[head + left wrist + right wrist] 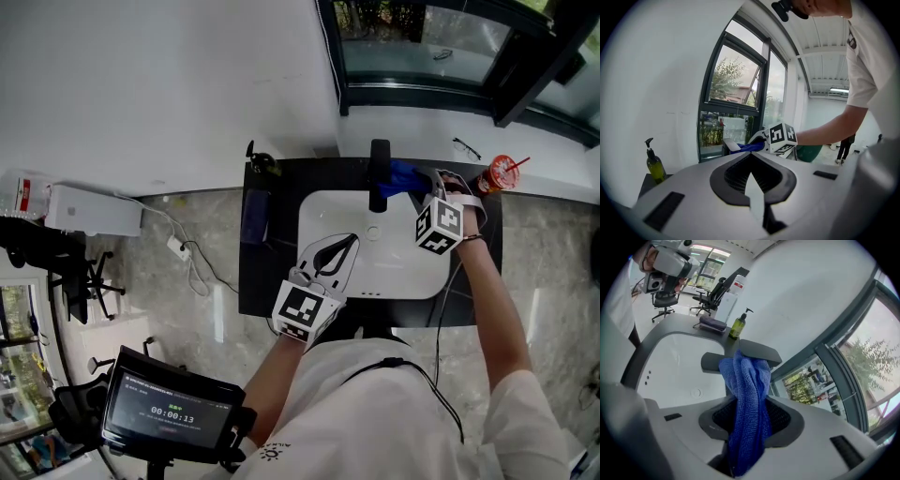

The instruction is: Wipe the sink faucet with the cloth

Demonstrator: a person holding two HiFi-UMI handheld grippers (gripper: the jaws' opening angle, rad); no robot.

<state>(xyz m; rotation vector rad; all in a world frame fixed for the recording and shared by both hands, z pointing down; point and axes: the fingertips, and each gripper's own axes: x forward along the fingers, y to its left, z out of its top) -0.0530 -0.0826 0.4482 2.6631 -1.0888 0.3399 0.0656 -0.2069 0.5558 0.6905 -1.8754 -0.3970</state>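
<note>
My right fingers (783,418) are clamped tight, and my left fingers (733,176) are shut on nothing. Above the sink (323,220), the faucet (379,173) has the blue cloth (747,399) against it, pinched by my right fingers. If I rub hard, it could slip out.

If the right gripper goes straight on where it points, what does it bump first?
Most likely the faucet: it stands right ahead of the right gripper, and the blue cloth in its jaws would reach it first.
</note>
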